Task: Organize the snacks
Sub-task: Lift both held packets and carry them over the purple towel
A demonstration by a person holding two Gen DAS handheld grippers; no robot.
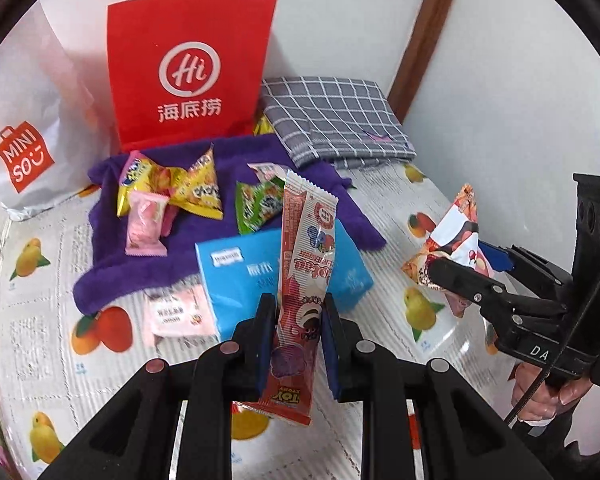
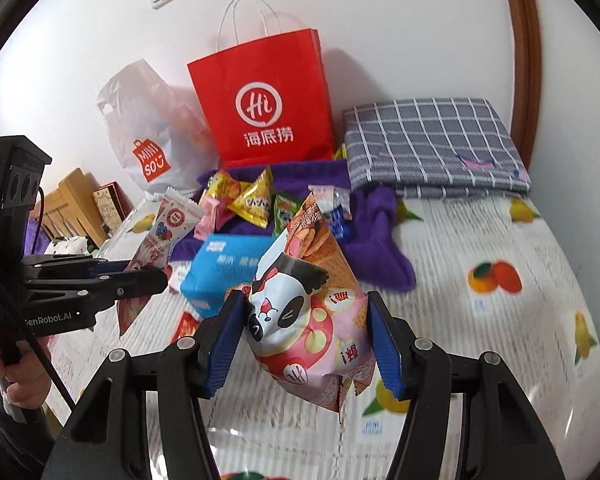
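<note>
White walls and a fruit-print surface (image 1: 384, 208) frame the lot. Nearest: left gripper (image 1: 298, 332), fingers clamped on a red stick snack (image 1: 304, 264); right gripper (image 2: 306, 344), fingers pressing a pink panda snack bag (image 2: 312, 312). Keep both lifted clear of the blue box (image 1: 240, 280) and loose snacks on the purple towel (image 1: 112, 276); probable destination, the red paper bag (image 2: 264, 112) beyond.

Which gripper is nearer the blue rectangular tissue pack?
Left. The left gripper, holding a long red snack stick, hangs just before the pack; the right gripper is off to its side.
</note>
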